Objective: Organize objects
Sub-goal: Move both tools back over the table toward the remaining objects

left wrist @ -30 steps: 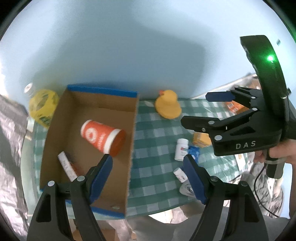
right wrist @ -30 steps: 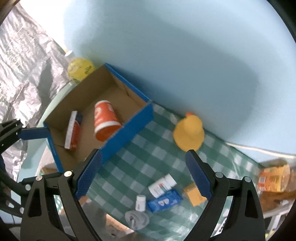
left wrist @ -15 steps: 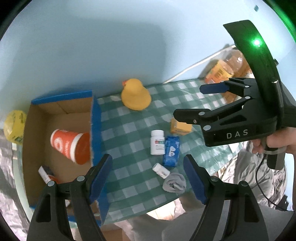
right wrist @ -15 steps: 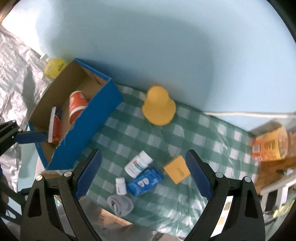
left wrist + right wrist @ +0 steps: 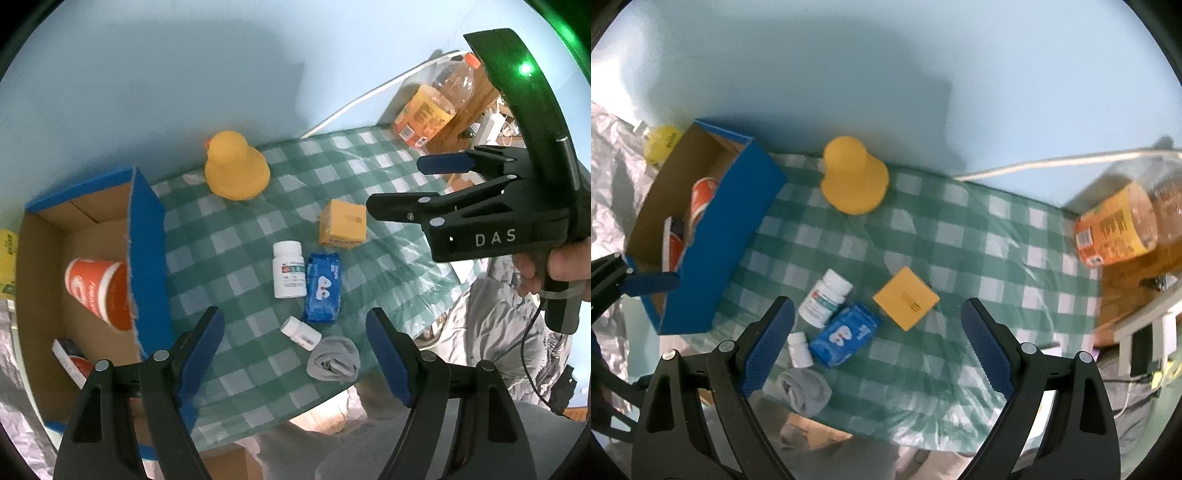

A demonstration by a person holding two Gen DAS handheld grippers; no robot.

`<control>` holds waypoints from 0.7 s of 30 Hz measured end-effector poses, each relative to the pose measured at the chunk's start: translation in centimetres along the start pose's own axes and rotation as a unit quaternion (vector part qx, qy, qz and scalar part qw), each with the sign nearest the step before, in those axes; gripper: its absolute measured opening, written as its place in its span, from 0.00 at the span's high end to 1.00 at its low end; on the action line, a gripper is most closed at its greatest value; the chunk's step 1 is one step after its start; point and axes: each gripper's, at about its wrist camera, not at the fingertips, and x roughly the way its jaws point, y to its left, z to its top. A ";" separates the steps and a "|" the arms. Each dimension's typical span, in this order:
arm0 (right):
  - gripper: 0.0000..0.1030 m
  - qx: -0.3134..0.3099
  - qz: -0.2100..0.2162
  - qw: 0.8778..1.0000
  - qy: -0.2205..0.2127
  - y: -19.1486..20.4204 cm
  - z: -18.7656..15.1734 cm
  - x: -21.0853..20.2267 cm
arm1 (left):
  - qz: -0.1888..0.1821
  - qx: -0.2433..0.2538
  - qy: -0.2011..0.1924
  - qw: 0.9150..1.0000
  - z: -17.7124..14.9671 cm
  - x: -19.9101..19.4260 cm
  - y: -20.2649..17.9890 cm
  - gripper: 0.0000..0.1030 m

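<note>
orange cup half hidden behind blue box wall, pill bottle label too small to read, blue packet beside it on checked tabletop, "das" on right hand-held gripper, left hand-held gripper and right both spread, empty

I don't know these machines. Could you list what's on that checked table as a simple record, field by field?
surface: table with green checked cloth
box: open blue cardboard box at the left end
in box: orange cup on its side, a small flat packet
loose on cloth: yellow duck, yellow carton, white pill bottle, blue pack, small white bottle, grey sock
table edge: orange-labelled drink bottle
left gripper: open, holding nothing
right gripper: open, holding nothing
</note>
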 end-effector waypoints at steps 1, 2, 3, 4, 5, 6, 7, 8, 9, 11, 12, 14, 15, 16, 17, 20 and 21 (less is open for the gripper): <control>0.11 0.007 -0.004 1.000 0.001 -0.3 -0.1 0.3 | -0.001 -0.002 0.004 1.000 -0.1 0.4 -0.1 0.22; 0.11 0.015 -0.010 1.000 0.001 -0.7 -0.3 0.6 | -0.002 -0.002 0.004 1.000 -0.2 0.6 -0.2 0.22; 0.11 0.027 -0.016 1.000 0.000 -1.1 -0.4 1.0 | -0.004 -0.002 0.004 1.000 -0.3 0.9 -0.4 0.22; 0.11 0.036 -0.015 0.999 0.002 -1.5 -0.5 1.4 | -0.004 -0.001 0.007 1.000 -0.5 1.3 -0.5 0.22; 0.11 0.047 -0.015 0.999 0.008 -1.9 -0.6 2.0 | -0.005 0.000 0.012 1.000 -0.6 1.9 -0.8 0.22; 0.11 0.055 -0.015 0.998 0.014 -2.2 -0.7 2.7 | -0.007 0.000 0.017 1.000 -0.9 2.4 -1.0 0.22; 0.11 0.059 -0.016 0.998 0.017 -2.4 -0.8 3.2 | -0.009 -0.001 0.020 1.000 -1.1 2.9 -1.1 0.22; 0.11 0.064 -0.020 0.997 0.025 -2.6 -0.9 4.0 | -0.012 -0.004 0.024 1.000 -1.3 3.4 -1.2 0.22; 0.11 0.066 -0.021 0.997 0.031 -2.7 -0.9 4.5 | -0.013 -0.008 0.028 0.999 -1.5 4.0 -1.4 0.22; 0.11 0.073 -0.023 0.996 0.043 -2.9 -0.9 5.9 | -0.014 -0.014 0.034 0.999 -1.9 4.8 -1.5 0.22; 0.11 0.080 -0.021 0.995 0.047 -3.0 -0.9 6.5 | -0.014 -0.016 0.036 0.999 -2.0 5.2 -1.6 0.22; 0.11 0.098 -0.019 0.993 0.059 -3.3 -0.7 7.8 | -0.011 -0.022 0.041 0.999 -2.2 5.9 -1.6 0.22; 0.11 0.106 -0.020 0.992 0.061 -3.4 -0.7 8.3 | -0.011 -0.025 0.045 0.999 -2.3 6.2 -1.5 0.22; 0.11 0.114 -0.022 0.991 0.061 -3.5 -0.5 8.8 | -0.012 -0.029 0.047 0.998 -2.4 6.5 -1.4 0.22; 0.11 0.121 -0.027 0.990 0.065 -3.6 -0.4 9.3 | -0.014 -0.034 0.047 0.998 -2.5 6.7 -1.3 0.22; 0.11 0.141 -0.036 0.987 0.070 -3.8 0.1 10.7 | -0.017 -0.038 0.055 0.998 -2.8 7.3 -1.3 0.22; 0.11 0.144 -0.041 0.986 0.078 -3.8 0.2 11.3 | -0.015 -0.038 0.059 0.997 -3.0 7.5 -1.4 0.22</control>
